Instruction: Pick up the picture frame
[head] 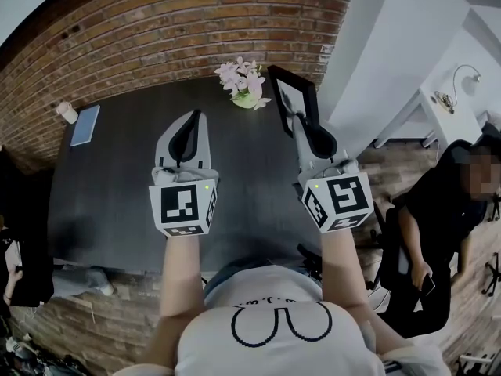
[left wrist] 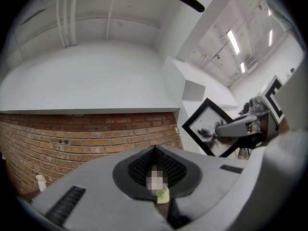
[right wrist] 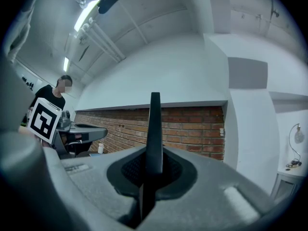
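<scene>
Two grey hand-held grippers out over a dark grey counter (head: pixel 117 194) backed by a red brick wall (head: pixel 156 22). On the right gripper (head: pixel 304 124), jaws drawn to a narrow gap and pressed on the edge of a black-rimmed rectangular picture frame (head: pixel 291 96) with a white picture inside. Frame held up near the counter's far right corner, turned onto one corner like a diamond in the left gripper view, and showing only as a thin dark blade between the pads in the right gripper view. Impossible to tell whether its lowest corner touches the counter. On the left gripper (head: pixel 193 120), jaws fully together with nothing between them, raised over the middle of the counter and well apart from the frame. One container close by: a small light-green pot (head: pixel 246 100) just beside the frame on its left, holding a bunch of pale pink and white flowers (head: pixel 241 75). Far off at the counter's left end, a flat pale-blue rectangular book or tablet (head: pixel 84 125), and near it a small white bottle (head: pixel 67 112), contents not visible. Past the counter's right edge, a person in black clothes (head: pixel 438 210) standing on a wooden floor (head: pixel 391 163).
</scene>
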A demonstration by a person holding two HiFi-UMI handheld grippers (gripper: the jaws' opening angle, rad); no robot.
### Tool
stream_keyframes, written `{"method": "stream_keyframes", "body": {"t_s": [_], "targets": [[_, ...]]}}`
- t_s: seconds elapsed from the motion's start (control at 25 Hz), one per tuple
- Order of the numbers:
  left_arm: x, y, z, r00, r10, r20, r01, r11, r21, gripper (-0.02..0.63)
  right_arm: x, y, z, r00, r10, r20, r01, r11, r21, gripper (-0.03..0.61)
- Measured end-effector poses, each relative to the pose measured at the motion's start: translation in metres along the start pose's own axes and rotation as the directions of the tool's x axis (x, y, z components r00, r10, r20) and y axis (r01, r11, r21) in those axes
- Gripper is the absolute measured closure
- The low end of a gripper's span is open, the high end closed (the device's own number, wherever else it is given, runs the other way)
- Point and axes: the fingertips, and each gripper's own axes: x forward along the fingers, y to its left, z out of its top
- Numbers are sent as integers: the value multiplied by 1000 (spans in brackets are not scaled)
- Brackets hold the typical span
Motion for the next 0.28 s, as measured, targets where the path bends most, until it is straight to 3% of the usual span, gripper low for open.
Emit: {"method": "stream_keyframes", "body": {"t_s": [0.28], "targets": [[2, 3, -2, 1000, 7, -2, -7, 1000, 0, 615, 4, -1, -2, 1000, 5, 0, -5, 1000, 3, 569]]}}
